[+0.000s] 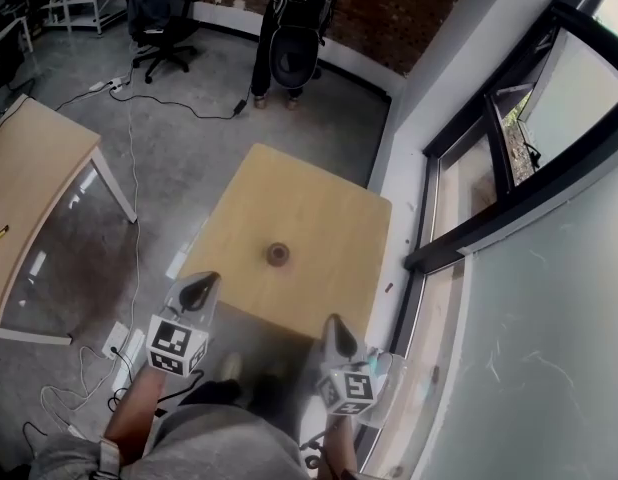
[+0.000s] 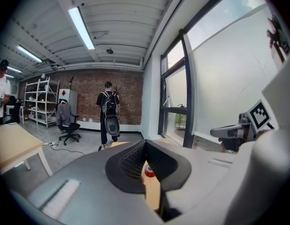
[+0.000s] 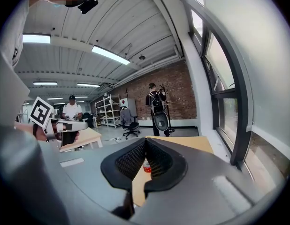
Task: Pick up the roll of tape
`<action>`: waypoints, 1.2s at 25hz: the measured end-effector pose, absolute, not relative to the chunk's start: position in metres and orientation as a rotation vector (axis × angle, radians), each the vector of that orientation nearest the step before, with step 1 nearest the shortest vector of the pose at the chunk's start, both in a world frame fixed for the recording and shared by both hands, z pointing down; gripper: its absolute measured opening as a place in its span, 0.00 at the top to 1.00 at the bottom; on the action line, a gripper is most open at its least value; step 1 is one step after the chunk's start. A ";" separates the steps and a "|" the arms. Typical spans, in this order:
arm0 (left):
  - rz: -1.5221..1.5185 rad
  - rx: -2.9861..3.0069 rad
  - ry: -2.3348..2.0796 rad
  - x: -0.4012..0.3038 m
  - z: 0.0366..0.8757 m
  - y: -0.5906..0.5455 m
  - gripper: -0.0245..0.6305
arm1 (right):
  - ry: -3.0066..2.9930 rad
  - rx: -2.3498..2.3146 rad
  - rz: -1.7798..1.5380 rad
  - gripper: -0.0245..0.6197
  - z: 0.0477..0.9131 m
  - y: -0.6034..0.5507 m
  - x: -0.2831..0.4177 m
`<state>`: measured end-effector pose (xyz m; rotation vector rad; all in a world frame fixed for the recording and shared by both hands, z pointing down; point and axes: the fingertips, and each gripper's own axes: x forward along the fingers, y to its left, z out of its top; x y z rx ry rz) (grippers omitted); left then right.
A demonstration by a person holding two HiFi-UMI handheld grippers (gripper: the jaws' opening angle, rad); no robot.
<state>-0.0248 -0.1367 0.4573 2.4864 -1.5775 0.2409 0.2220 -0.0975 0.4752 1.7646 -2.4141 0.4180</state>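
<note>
The roll of tape (image 1: 277, 254) is small, brownish-red, and lies flat near the middle of a square wooden table (image 1: 319, 218). Both grippers hover short of the table's near edge, apart from the roll. My left gripper (image 1: 201, 286) is at the near left corner and my right gripper (image 1: 335, 326) is at the near right; both are shut with nothing in them. In the left gripper view the tape (image 2: 148, 171) shows through the hollow below the closed tips of the left gripper (image 2: 145, 142). It is framed the same way, as the tape (image 3: 146, 166), under the right gripper (image 3: 145, 139).
A person with a backpack (image 1: 294, 28) stands beyond the table's far end, by an office chair (image 1: 164, 18). A second wooden table (image 1: 29, 178) stands at the left. Cables (image 1: 129, 168) trail across the floor. A window wall (image 1: 509, 168) runs along the right. Another person (image 3: 72, 110) stands by shelves.
</note>
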 end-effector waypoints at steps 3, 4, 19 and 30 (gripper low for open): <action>0.254 2.462 -1.625 -0.028 0.460 -0.142 0.96 | -2.443 1.726 0.412 0.94 0.476 -0.114 0.216; 0.255 2.450 -1.638 -0.029 0.461 -0.145 0.96 | -2.455 1.706 0.418 0.94 0.478 -0.119 0.213; 0.295 2.228 -1.774 -0.036 0.510 -0.173 0.96 | -2.490 1.390 0.505 0.94 0.528 -0.183 0.191; 0.367 2.160 -1.744 -0.032 0.546 -0.195 0.96 | -2.459 1.241 0.565 0.94 0.574 -0.216 0.172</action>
